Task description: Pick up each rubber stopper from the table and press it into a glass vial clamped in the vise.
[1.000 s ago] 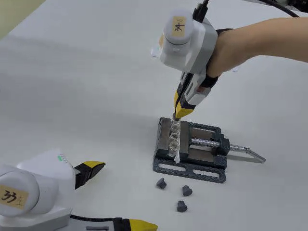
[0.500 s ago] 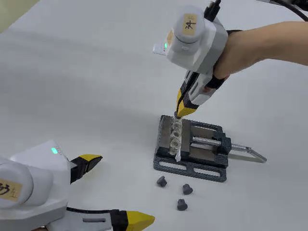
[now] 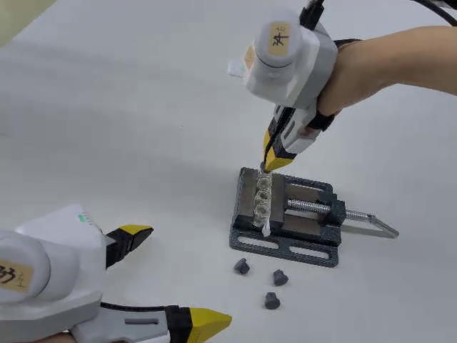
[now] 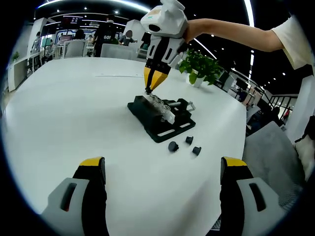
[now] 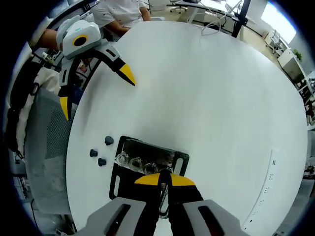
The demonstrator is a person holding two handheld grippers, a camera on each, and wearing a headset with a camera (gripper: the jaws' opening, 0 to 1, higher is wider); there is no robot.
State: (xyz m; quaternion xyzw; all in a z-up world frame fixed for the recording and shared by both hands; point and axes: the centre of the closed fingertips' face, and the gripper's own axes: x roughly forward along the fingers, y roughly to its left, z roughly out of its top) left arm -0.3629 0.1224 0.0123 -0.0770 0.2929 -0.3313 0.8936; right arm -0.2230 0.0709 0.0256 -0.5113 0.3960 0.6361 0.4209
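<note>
**One stopper at the vial, three left on the table**

The R gripper [image 3: 265, 166] points tip-down over the far end of the vise [image 3: 308, 214]. Its jaws are almost together, and a small dark stopper [image 3: 262, 168], as I judge it, sits between the tips, right at the mouth of the farthest vial. I cannot tell if it is pressed in fully. The other vials [image 3: 261, 198] in the row look open: clear glass, no plug. Three loose stoppers [image 3: 280, 277] lie on the table [image 3: 107, 114] just on the near side of the vise, a bit apart from each other. So approx. one stopper is in work and three pick-ups are left, in my judgement.

The L gripper [image 3: 186, 275] is low at the near left, jaws wide, nothing between them.

Room: there is much bare table to the left and far side of the vise. The table edge shows at the far left corner, well apart from the work. The vise handle [image 3: 371, 224] sticks out to the right, so that side is less free. The loose stoppers are near the vise base, so I think it is better to come at them from above or from the near side.
</note>
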